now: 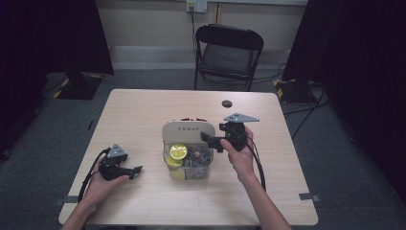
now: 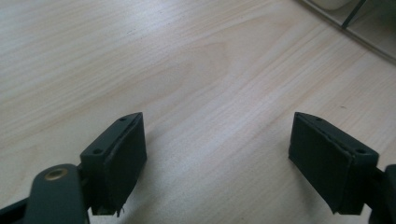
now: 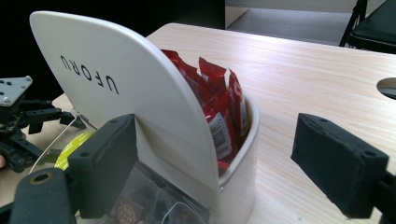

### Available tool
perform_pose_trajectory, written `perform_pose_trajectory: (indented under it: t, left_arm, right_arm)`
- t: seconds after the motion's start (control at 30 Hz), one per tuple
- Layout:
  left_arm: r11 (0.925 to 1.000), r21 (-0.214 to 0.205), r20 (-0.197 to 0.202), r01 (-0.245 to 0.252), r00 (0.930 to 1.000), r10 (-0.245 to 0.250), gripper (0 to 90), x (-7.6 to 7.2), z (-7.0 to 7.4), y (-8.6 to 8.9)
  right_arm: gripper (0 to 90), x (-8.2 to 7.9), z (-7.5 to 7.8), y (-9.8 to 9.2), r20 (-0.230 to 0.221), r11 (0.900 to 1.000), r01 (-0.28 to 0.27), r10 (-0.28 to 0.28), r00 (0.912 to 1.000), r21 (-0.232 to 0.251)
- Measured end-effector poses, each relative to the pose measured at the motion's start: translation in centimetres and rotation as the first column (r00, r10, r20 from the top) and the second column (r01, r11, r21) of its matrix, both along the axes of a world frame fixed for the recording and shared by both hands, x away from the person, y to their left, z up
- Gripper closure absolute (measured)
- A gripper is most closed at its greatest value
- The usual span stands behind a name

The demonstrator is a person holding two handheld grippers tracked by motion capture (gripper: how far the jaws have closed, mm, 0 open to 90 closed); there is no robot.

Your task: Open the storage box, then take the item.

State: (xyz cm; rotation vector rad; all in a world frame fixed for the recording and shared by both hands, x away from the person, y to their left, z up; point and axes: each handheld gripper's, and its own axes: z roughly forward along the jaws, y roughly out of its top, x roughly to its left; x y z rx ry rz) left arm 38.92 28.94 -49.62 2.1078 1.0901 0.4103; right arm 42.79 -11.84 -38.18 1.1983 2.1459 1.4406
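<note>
The table (image 1: 143, 115) bears a white organizer (image 1: 187, 132) just left of the right gripper (image 1: 214, 140), whose jaws stand wide and empty over it, probably reaching in for an item. The right gripper view shows red packets (image 3: 219, 102) behind the tall panel, barely visible from above. The left gripper (image 2: 217, 163), wide and empty, rests low over bare wood, well left of the organizer.

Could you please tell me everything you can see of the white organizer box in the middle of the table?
The white organizer box stands upright near the centre of the wooden table. It looks like smooth plastic, with a tall rounded panel lettered UFORU. Behind the panel, red packets stand packed together; in front, clear compartments hold yellow discs and dark small items. The open right claw straddles its end; contact cannot be told.
</note>
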Motion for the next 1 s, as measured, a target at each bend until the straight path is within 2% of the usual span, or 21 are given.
perform_pose_trajectory:
  t: [0.27, 0.37, 0.43, 0.57, 0.63, 0.83, 1.0]
  left_arm:
    - [0.9979, -0.065, 0.028, -0.007, 0.9996, 0.009, 21.4, -0.3, 1.1, 0.1]
    - [0.9983, -0.058, 0.041, 0.005, 0.9992, -0.002, 21.8, -0.5, 1.4, -0.1]
    - [0.9994, -0.033, 0.061, 0.007, 0.9981, -0.005, 21.8, -0.7, 1.5, -0.3]
    - [0.9987, -0.047, 0.06, 0.018, 0.9981, -0.015, 21.8, -0.8, 1.9, -0.5]
    - [0.9975, -0.066, 0.065, 0.024, 0.9977, -0.019, 21.8, -0.9, 2.2, -0.7]
    - [0.9947, -0.084, 0.083, 0.06, 0.9952, -0.053, 22.4, -1.4, 2.9, -1.2]
    - [0.9894, -0.116, 0.091, 0.087, 0.9929, -0.077, 22.8, -1.8, 3.6, -1.7]
  right_arm:
    - [13.3, 0.2, -0.3, 0.2, -0.011, 0.9999, -0.014, 0.014, 0.9998, 0.0]
    - [13.6, 0.1, -0.1, 0.2, -0.003, 0.9999, -0.012, 0.012, 0.9999, -0.001]
    - [13.6, 0.2, 0.0, 0.2, -0.002, 0.9999, -0.011, 0.011, 0.9999, 0.001]
    - [13.5, 0.2, 0.0, 0.1, -0.003, 0.9999, -0.012, 0.012, 0.9999, 0.004]
    - [13.5, 0.2, 0.0, 0.1, -0.003, 0.9999, -0.015, 0.015, 0.9999, 0.003]
    - [12.3, 0.4, -0.1, 0.2, -0.01, 0.9997, -0.023, 0.023, 0.9997, 0.008]
    - [13.4, 0.2, -0.1, 0.3, -0.007, 0.9999, -0.017, 0.017, 0.9998, 0.0]
